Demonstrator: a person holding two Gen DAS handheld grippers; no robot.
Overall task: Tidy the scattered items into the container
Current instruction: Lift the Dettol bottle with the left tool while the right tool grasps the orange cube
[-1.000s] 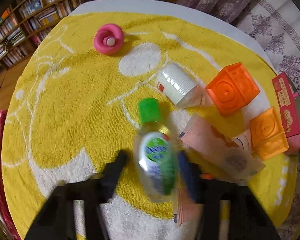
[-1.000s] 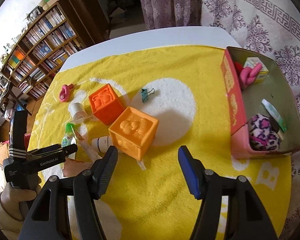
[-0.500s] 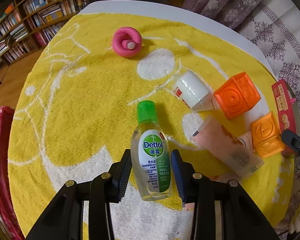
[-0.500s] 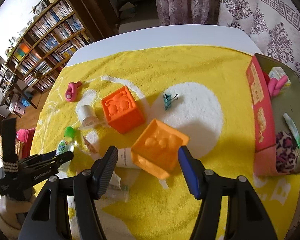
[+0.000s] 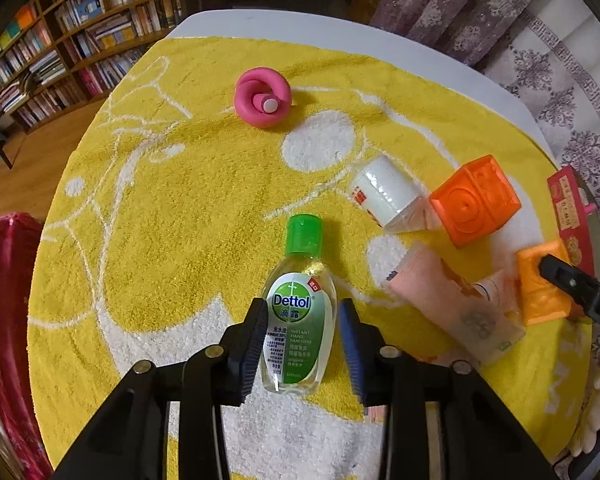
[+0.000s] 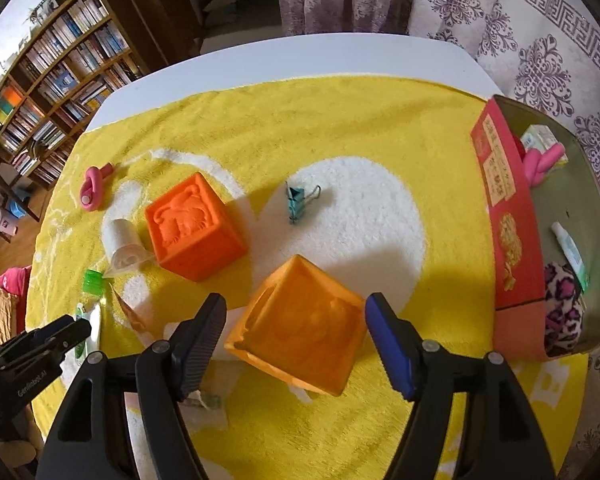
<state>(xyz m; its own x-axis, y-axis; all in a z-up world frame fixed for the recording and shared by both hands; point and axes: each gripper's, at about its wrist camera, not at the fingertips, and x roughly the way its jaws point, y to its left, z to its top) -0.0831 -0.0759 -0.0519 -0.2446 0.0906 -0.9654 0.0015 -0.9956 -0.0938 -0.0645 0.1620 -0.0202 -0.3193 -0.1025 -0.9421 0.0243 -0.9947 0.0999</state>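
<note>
A clear Dettol sanitizer bottle (image 5: 300,312) with a green cap lies flat on the yellow towel (image 5: 160,220). My left gripper (image 5: 303,308) straddles its lower half. Its jaws are opening, with a gap showing at the right pad, so it is open. My right gripper (image 6: 295,304) points down over a light orange cube (image 6: 300,332). Those jaws are opening too, one finger on each side of the cube and clear of it. The red box (image 6: 504,216) stands at the right edge and holds a leopard-print pouch, a pink item and a small tube.
On the towel also lie a darker orange cube (image 6: 194,228), a white jar (image 5: 384,190), a peach tube (image 5: 448,304), a pink coiled clip (image 5: 263,102) and a teal binder clip (image 6: 298,200). Bookshelves stand beyond the table's left side and a patterned curtain behind it.
The left jaws closed in on the bottle, then spread apart again; the bottle now lies still. The right gripper dropped over the light orange cube and its jaws widened.
</note>
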